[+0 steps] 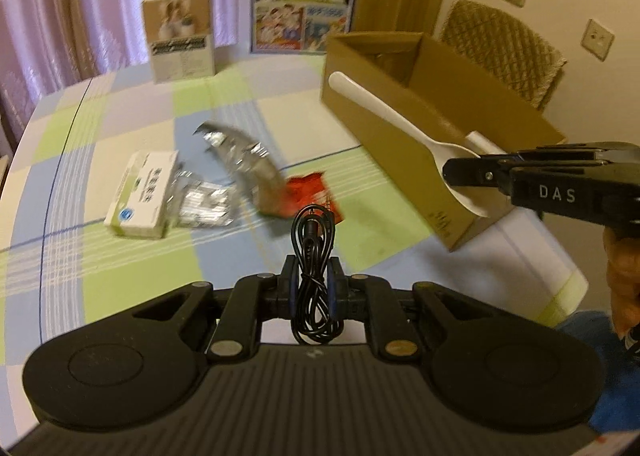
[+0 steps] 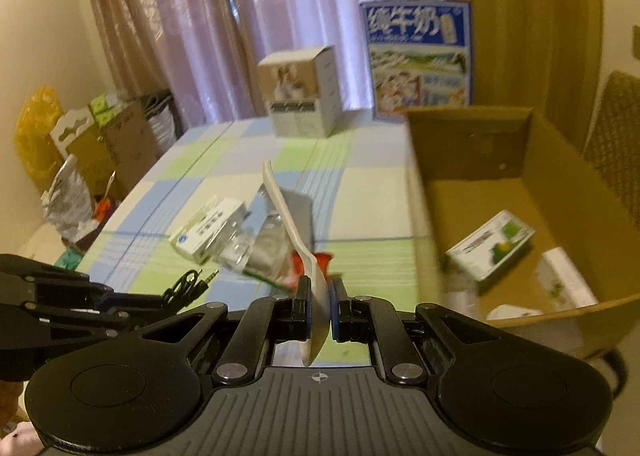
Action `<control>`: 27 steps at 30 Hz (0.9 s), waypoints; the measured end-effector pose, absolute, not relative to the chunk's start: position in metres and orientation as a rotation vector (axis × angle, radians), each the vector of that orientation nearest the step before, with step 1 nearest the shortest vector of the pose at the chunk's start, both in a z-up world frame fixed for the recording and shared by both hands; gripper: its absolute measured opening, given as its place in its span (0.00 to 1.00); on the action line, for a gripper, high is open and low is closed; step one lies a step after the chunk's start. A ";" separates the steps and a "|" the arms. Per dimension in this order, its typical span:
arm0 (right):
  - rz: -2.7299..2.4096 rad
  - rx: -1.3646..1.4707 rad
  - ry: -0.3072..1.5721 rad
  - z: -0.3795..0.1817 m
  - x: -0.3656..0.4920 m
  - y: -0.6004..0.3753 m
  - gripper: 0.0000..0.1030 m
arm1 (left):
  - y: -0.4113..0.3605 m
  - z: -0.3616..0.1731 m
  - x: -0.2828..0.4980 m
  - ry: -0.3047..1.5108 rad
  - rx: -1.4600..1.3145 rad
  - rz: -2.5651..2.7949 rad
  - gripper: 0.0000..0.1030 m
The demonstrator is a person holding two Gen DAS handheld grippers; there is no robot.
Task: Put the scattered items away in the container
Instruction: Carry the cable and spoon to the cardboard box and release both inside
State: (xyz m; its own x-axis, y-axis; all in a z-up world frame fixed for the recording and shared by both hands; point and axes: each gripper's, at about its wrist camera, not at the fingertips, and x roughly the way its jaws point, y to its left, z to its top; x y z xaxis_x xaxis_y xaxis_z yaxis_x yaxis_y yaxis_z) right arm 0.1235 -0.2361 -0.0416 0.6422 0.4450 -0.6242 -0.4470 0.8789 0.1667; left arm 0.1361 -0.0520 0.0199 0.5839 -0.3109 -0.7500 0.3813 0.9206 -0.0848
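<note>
Already clamped in the right gripper (image 2: pixel 319 306), the white plastic spoon (image 2: pixel 294 224) was pointed lengthwise away, the cardboard box (image 2: pixel 472 144) lying just rightward; the coiled audio cable (image 1: pixel 313 256) was pinched in the left gripper (image 1: pixel 313 288).

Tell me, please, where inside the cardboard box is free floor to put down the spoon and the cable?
In the cardboard box, the floor is bare at the far end, between the back wall and the green-and-white carton. The near end is crowded: the carton, a white box, another white item by the near wall.
</note>
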 end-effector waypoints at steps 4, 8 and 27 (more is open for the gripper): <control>0.469 0.004 0.677 -0.025 0.122 -0.261 0.05 | -0.076 0.035 0.133 0.828 0.098 -0.440 0.10; 0.427 0.008 0.652 -0.012 0.124 -0.288 0.05 | -0.100 0.048 0.131 0.805 0.102 -0.471 0.10; 0.301 0.031 0.626 0.001 0.155 -0.391 0.05 | -0.229 0.069 0.156 0.769 0.162 -0.608 0.10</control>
